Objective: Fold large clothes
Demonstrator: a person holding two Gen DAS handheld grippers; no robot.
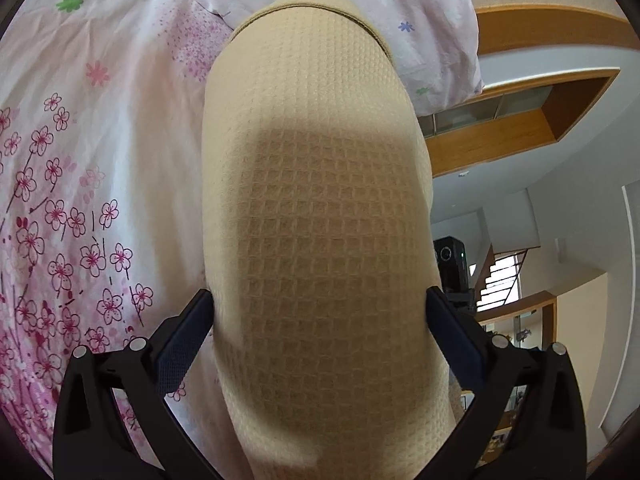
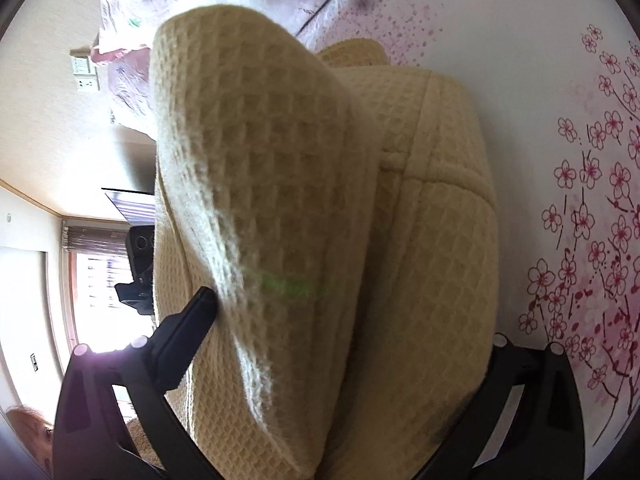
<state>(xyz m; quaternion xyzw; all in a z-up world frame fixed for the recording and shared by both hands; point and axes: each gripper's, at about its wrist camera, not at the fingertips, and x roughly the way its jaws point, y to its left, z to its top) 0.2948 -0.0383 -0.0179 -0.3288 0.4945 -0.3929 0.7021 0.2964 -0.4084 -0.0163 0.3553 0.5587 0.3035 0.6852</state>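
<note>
Both grippers hold the garment mid-fold

Left gripper (image 1: 320, 320) and right gripper (image 2: 348, 320) each have jaws spread around a thick bundle of beige waffle-knit garment (image 1: 312, 184), raised over the floral bedsheet (image 1: 80, 160); next, probably lay it flat, edges aligned.

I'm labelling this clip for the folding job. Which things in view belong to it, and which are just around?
Belongs to the job:
- beige waffle-knit garment
- left claw, with the garment between its fingers
- right claw, likewise
- floral bedsheet under the garment

Just around:
- pillow
- wall sockets
- window
</note>
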